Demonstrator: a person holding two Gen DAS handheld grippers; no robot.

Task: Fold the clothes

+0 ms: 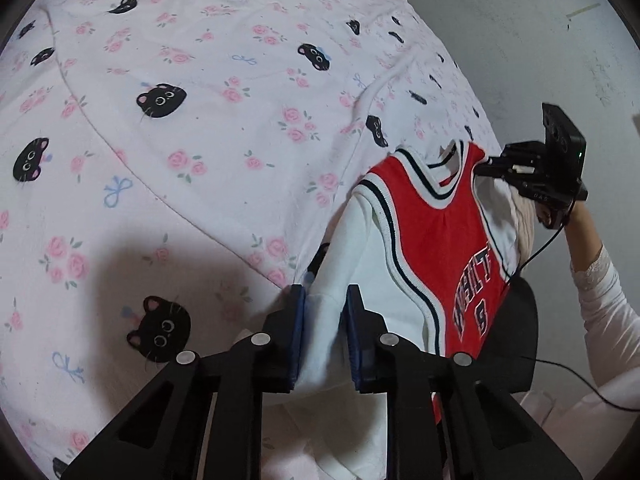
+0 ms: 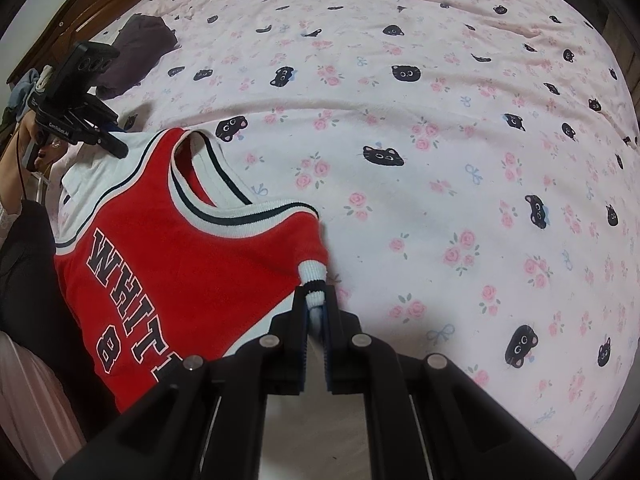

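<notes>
Jersey top (image 2: 168, 252): red, white sleeves, lettered "WHITE 8", held stretched above the bedsheet (image 2: 440, 160).
Left gripper (image 1: 324, 320): jaws pinch white sleeve fabric.
Right gripper (image 2: 316, 316): jaws clamp the striped shoulder trim.
Dark garment (image 2: 140, 48): lies far off on the bed.

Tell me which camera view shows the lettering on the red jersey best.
The right wrist view: "WHIT" and an 8 on the red jersey read large and upright-ish. The left wrist view shows the same lettering small, at a steep angle and hard to read.
</notes>
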